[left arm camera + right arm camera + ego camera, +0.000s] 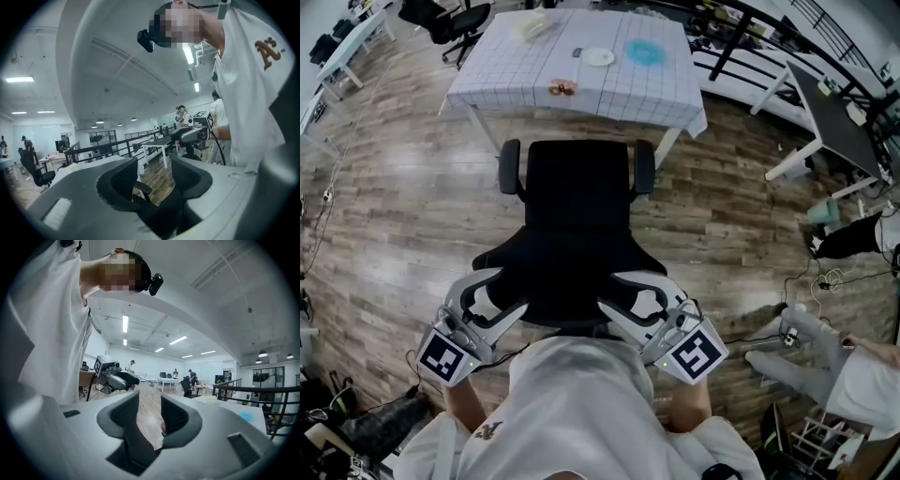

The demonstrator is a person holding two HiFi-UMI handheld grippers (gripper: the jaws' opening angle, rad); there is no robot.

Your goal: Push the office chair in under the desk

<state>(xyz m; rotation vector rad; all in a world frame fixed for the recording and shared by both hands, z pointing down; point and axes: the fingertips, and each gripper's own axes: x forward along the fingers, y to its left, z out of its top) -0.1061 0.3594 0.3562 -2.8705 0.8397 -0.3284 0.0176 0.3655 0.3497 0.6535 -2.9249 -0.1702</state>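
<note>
I see the office chair (577, 225) in matt black cloth, its armrests (509, 167) smooth dark plastic. The desk (502, 70) carries a white checked cloth. The floor (394, 216) is slightly glossy wood. Left gripper (154, 171) and right gripper (149, 404) look matt grey plastic

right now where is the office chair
In the head view the office chair stands centre frame, just short of the grid-clothed desk above it, its backrest toward the person.

Person wearing white short-sleeved T-shirt (581, 403); left gripper (502, 298), right gripper (630, 298) showing pale grey shells, black jaw linings, black-and-white marker cubes (445, 358)
</note>
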